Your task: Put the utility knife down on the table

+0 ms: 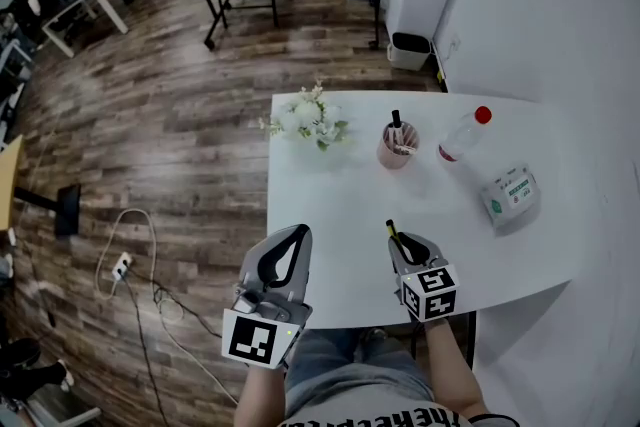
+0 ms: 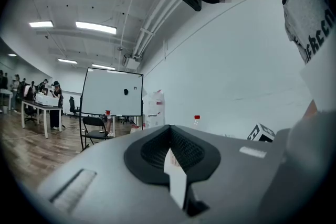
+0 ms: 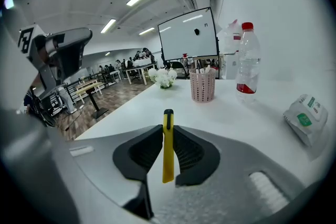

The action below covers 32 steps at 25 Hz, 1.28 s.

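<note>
White table, wood-plank floor

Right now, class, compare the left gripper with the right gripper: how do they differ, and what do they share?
The right gripper is clamped on a yellow utility knife, whose tip pokes out past its jaws; the left gripper has its jaws together on nothing. The right gripper hangs over the white table; the left gripper is at that table's left edge. Both are shut, and both carry a marker cube.
</note>
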Motion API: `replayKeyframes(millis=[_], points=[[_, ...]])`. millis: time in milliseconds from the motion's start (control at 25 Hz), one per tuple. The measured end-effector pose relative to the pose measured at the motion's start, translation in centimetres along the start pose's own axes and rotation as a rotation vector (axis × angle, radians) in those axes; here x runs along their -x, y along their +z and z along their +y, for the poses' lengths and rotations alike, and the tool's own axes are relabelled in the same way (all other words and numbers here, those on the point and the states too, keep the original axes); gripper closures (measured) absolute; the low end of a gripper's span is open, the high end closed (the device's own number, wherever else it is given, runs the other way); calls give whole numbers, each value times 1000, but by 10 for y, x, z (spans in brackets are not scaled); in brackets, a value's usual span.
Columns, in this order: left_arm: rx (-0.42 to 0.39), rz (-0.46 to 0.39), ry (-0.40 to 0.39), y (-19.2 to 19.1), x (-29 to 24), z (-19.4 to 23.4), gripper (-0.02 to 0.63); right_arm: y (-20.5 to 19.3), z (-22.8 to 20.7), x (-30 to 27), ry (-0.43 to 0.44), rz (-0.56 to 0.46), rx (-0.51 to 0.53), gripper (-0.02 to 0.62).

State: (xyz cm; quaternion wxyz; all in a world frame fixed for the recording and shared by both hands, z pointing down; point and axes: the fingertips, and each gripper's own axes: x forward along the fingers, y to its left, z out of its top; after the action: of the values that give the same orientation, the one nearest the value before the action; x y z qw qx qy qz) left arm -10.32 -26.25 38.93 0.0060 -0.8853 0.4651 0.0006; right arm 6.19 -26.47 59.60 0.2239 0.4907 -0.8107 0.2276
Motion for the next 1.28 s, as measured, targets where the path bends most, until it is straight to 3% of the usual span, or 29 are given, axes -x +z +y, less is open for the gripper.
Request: replayKeyframes(millis=[800, 1280], points=[[8, 27, 29, -8, 3, 13, 593, -43, -8, -32, -47, 206, 31, 531], [2, 20, 32, -7, 8, 9, 592, -45, -6, -35, -46, 228, 65, 515]])
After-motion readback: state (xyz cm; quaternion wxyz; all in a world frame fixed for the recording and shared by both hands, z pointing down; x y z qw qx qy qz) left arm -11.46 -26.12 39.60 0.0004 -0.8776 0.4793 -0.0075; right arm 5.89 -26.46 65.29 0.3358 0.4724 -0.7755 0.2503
